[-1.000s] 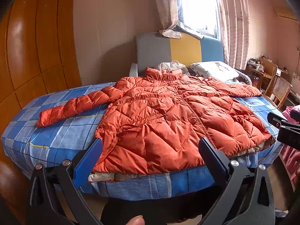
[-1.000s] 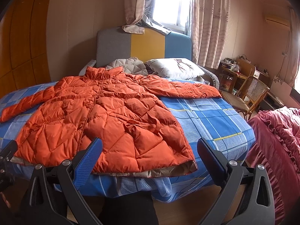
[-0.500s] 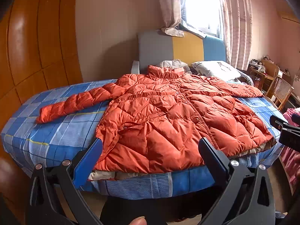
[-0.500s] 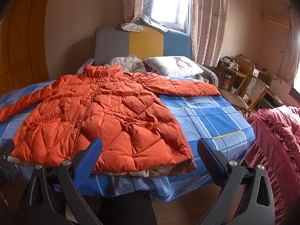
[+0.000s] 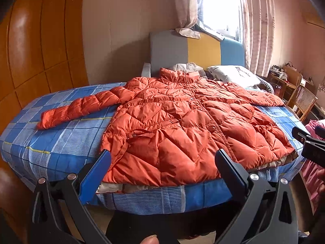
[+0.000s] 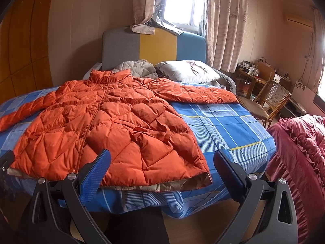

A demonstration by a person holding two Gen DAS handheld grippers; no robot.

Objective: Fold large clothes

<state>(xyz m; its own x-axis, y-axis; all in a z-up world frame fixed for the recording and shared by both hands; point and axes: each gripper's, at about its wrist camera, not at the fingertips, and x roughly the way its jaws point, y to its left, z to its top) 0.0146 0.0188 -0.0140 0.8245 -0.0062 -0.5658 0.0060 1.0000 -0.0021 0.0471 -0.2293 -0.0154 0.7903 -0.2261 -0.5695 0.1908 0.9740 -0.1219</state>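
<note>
**Ana:** Here we are at the foot of the bed (image 5: 61, 142), and the orange puffer jacket (image 5: 182, 126) lies spread flat on the blue checked sheet, front up, collar toward the headboard (image 6: 152, 46), both sleeves thrown out to the sides.

**Ben:** And the tongs, Ana? The left gripper (image 5: 162, 162) is spread wide, nothing between its jaws, held short of the hem. The right gripper (image 6: 161, 161) is just as wide and just as empty, off the jacket's right corner.

**Ana:** Nothing folded yet, I'd say. How will that jacket behave?

**Ben:** Light and soft, by the look of it, all quilted puff. That shiny shell looks slippery, and the filling should spring back, so folds may not want to stay down.

**Ana:** So where to bite?

**Ben:** I'd go for the edges. The left sleeve (image 5: 81, 109) near its cuff, or the hem (image 6: 142, 185) where the pale lining peeks out. Pinch through shell and lining together, not a fat quilted panel.
</note>
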